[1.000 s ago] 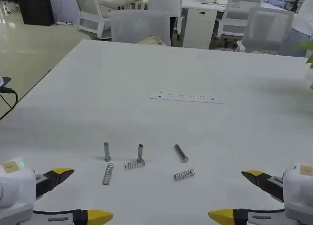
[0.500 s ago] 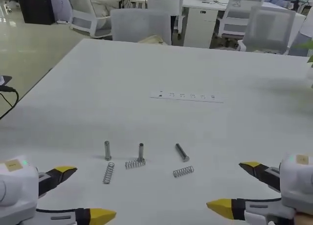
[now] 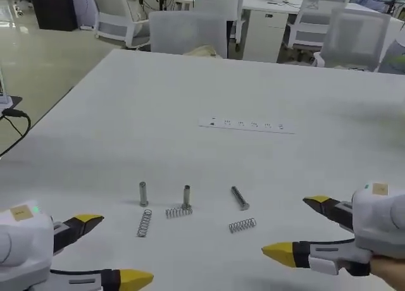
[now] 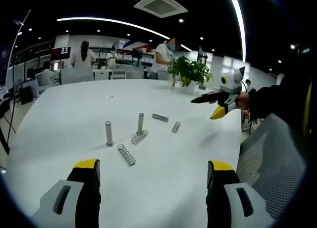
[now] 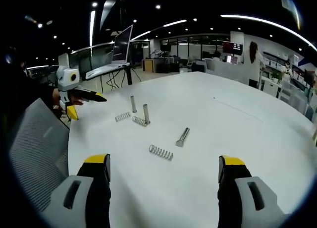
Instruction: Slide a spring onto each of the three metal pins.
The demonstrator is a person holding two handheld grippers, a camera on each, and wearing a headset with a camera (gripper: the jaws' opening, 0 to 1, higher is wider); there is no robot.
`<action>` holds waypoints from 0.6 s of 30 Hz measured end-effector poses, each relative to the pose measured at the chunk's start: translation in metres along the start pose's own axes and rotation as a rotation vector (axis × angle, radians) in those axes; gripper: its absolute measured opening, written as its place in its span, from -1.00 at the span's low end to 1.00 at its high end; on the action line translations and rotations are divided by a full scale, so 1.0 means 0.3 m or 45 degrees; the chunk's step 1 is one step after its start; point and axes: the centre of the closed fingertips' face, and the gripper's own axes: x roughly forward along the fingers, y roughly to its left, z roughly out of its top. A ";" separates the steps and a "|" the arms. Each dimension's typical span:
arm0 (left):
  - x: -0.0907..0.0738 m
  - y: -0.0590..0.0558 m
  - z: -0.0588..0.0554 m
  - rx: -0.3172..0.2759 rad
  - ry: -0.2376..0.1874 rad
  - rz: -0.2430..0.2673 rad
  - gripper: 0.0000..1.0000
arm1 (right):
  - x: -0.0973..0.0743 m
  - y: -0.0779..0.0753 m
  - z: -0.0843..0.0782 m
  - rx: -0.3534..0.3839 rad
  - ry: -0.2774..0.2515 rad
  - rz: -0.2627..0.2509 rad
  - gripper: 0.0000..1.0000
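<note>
From the head view, my left gripper (image 3: 117, 250) sits in the lower left corner of the frame, its yellow-tipped jaws spread wide with nothing between them. My right gripper (image 3: 290, 226) is at the lower right, likewise released and empty. Both are well apart from the parts on the white bench (image 3: 190, 88).

The parts lie in a row low in the centre of the frame. On the left, a short silver metal pin (image 3: 143, 193) stands upright, and a coiled wire spring (image 3: 145, 222) lies just below it. The middle pin (image 3: 186, 197) is upright too. A second spring (image 3: 178, 211) lies at its foot, and I cannot tell whether they touch. The third pin (image 3: 240, 198) lies slanted on its side, with the third spring (image 3: 242, 225) near it, just below. No spring is on a pin yet.

A white power strip (image 3: 247, 124) sits higher up, centre frame.
</note>
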 end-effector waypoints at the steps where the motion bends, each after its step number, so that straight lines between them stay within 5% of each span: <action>1: 0.000 0.000 0.000 -0.001 0.000 0.001 0.74 | 0.003 -0.001 0.001 -0.002 0.002 0.002 0.79; 18: -0.008 0.003 0.003 -0.003 -0.009 0.008 0.73 | 0.062 -0.033 0.021 -0.009 0.041 0.028 0.78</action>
